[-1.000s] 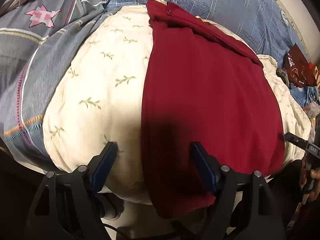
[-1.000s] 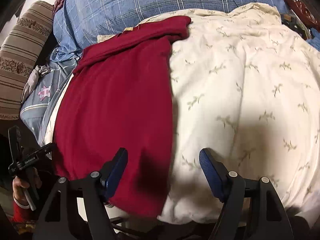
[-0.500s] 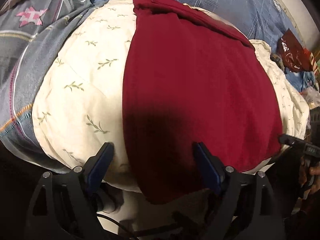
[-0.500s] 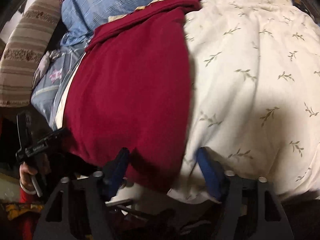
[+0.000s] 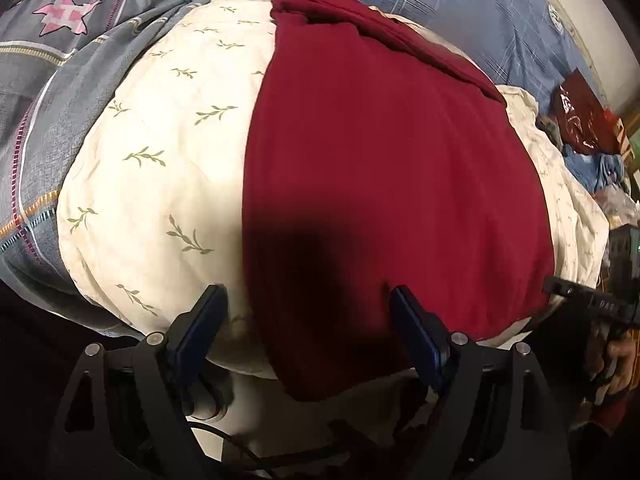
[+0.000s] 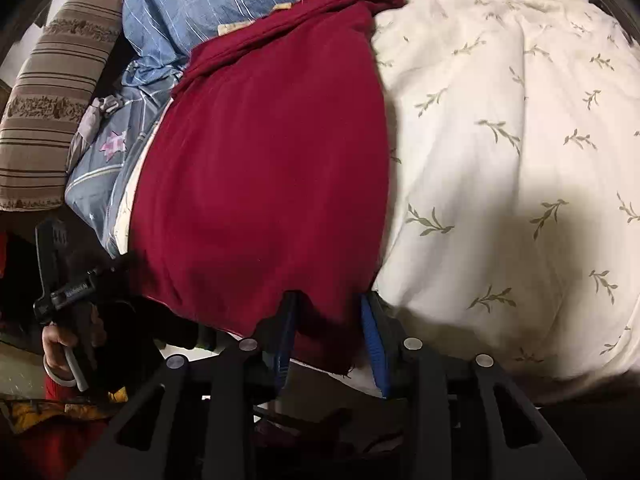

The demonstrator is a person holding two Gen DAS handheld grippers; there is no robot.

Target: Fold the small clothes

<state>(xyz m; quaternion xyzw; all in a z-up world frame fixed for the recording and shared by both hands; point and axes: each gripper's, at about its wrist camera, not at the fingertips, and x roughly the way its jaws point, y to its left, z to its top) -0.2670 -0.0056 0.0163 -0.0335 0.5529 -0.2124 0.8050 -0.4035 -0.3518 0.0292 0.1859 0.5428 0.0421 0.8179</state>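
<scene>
- At the far left of the left wrist view, a grey patterned blanket [image 5: 60, 92] with a pink star is cut off by the frame edge, and dark space lies below it.
- A cream quilt [image 5: 160, 184] printed with green sprigs is spread on the bed; its near edge rolls down out of sight behind the left gripper [image 5: 308, 332].
- The left gripper is held wide, nothing between its blue pads; the left pad is seen over the cream quilt, the right pad over the garment's near portion.
- A dark red garment [image 5: 384, 168] is laid flat along the quilt, with its lower corner hanging past the quilt's near edge and partly darkened by shadow. Its far end is bunched against a blue checked cover [image 5: 460, 4].
- At the right edge of that view, the other handheld tool and a hand are only partly seen.
- In the right wrist view, a striped brown cushion [image 6: 52, 96] is cut off at the left.
- The red garment [image 6: 264, 160] fills the left-centre, with open quilt [image 6: 520, 160] stretching to its right.
- The right gripper [image 6: 330, 320] is narrowed on the garment's near hem, which is bunched between the blue pads; firm contact cannot be confirmed, as the hem hides the tips.
</scene>
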